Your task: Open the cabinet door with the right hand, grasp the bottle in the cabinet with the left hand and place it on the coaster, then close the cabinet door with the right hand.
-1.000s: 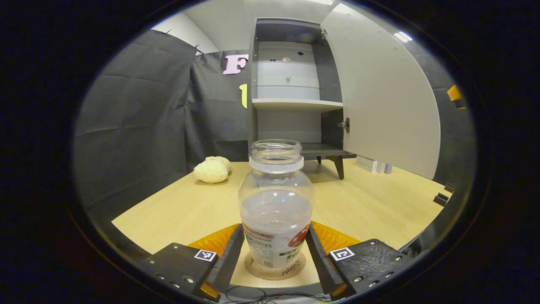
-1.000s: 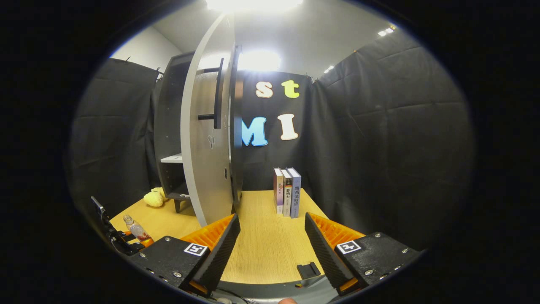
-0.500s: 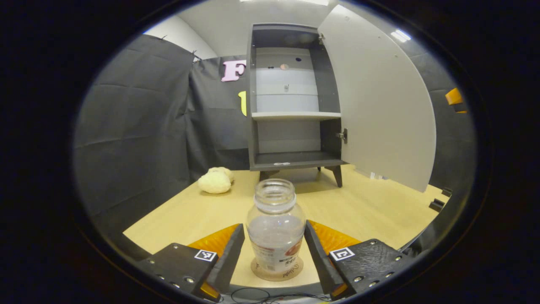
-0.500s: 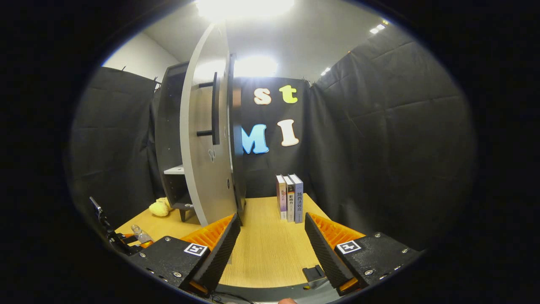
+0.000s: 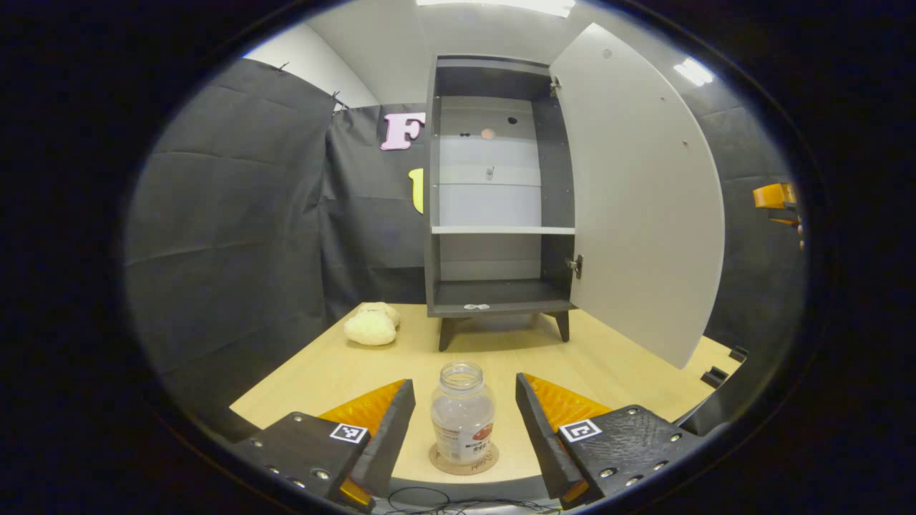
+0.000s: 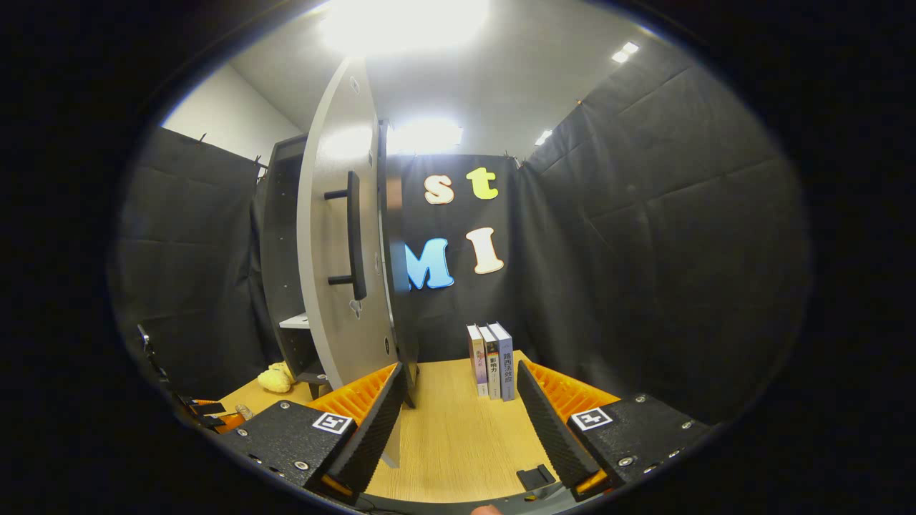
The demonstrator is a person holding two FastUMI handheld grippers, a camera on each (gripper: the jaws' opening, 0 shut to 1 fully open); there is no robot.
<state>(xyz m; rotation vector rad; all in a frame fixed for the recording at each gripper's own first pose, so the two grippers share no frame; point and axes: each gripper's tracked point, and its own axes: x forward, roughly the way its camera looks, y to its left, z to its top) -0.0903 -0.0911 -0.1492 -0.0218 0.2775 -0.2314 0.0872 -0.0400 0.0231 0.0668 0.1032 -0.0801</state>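
Note:
The clear bottle (image 5: 462,415) with a red and white label stands upright on the round cork coaster (image 5: 464,461) near the table's front edge. My left gripper (image 5: 464,380) is open, its fingers well apart on either side of the bottle without touching it. Behind stands the dark cabinet (image 5: 494,193), its pale door (image 5: 637,207) swung wide to the right and its shelves bare. In the right gripper view, my right gripper (image 6: 461,366) is open and holds nothing, beside the door (image 6: 333,286) just below its black bar handle (image 6: 354,243).
A pale yellow plush toy (image 5: 371,325) lies left of the cabinet's legs. Three books (image 6: 491,360) stand upright against the back cloth wall, right of the cabinet. A small black clip (image 6: 537,476) lies on the wooden table (image 6: 458,443) near my right gripper.
My left gripper has drawn back and away from the bottle, which stays standing on the coaster and now looks much smaller. The right gripper has shifted slightly beside the open door.

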